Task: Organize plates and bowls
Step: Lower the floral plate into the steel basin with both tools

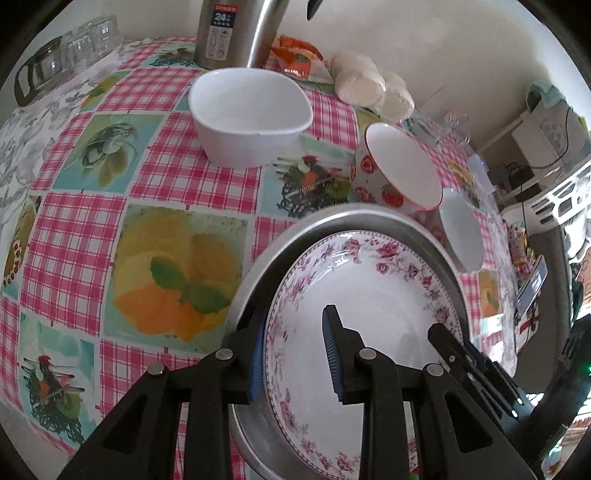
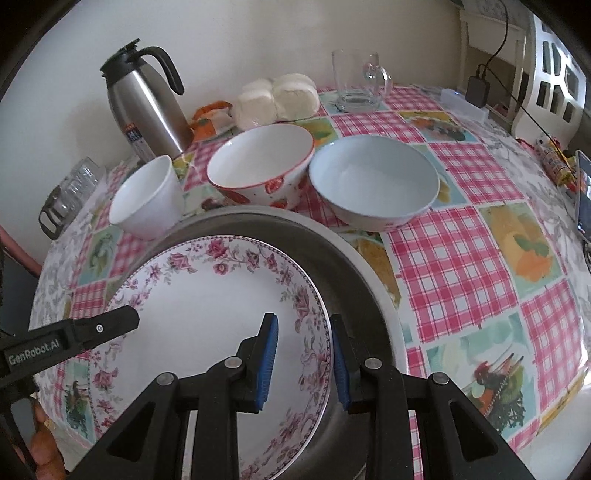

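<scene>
A floral-rimmed white plate (image 1: 373, 302) (image 2: 207, 295) lies inside a round metal tray (image 1: 354, 218) (image 2: 343, 258). My left gripper (image 1: 293, 354) is open, its jaws astride the plate's left rim. My right gripper (image 2: 304, 354) is open, its jaws astride the plate's right rim; its finger also shows in the left wrist view (image 1: 443, 339), and the left one's in the right wrist view (image 2: 110, 325). Behind the tray stand a white square bowl (image 1: 249, 114) (image 2: 147, 199), a strawberry bowl (image 1: 399, 170) (image 2: 262, 166) and a pale blue bowl (image 1: 461, 229) (image 2: 373, 184).
A steel thermos jug (image 2: 147, 103) (image 1: 236, 29), wrapped buns (image 2: 277, 98) (image 1: 373, 86), a glass mug (image 2: 358, 81) and glasses in a rack (image 1: 66, 55) stand along the back of the checked tablecloth (image 1: 74, 240). A phone (image 2: 583, 192) lies at the right edge.
</scene>
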Tool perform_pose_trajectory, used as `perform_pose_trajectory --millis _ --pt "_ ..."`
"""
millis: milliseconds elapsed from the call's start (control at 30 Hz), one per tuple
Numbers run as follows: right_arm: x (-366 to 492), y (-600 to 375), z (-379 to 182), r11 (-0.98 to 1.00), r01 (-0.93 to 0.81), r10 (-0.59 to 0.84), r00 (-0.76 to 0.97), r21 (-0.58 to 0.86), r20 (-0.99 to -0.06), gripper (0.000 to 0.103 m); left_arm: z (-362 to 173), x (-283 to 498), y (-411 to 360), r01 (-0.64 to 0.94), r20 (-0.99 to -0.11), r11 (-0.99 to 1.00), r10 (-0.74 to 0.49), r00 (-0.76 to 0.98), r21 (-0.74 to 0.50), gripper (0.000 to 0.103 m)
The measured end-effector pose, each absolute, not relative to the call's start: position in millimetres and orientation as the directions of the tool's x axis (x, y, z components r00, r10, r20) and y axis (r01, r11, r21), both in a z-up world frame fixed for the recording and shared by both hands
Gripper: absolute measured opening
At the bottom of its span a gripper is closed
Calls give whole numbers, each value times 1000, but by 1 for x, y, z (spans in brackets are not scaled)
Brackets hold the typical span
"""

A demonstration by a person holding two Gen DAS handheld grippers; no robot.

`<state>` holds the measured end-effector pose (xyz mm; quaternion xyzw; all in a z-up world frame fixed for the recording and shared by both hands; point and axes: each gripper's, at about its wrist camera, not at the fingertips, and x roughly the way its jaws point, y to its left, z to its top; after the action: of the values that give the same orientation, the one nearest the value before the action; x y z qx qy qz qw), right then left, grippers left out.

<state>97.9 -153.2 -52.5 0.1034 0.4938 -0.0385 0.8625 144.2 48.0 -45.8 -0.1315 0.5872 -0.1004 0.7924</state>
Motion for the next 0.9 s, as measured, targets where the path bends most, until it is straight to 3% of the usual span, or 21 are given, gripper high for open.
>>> perform_pose_trajectory --millis 200,900 --pt "99 -156 -60 976 186 11 472 111 -882 30 -60 144 42 -4 -922 946 -315 225 -324 29" --pt "99 -153 -53 985 163 -27 476 58 -879 33 -55 148 46 -37 -921 949 -294 255 -313 32"
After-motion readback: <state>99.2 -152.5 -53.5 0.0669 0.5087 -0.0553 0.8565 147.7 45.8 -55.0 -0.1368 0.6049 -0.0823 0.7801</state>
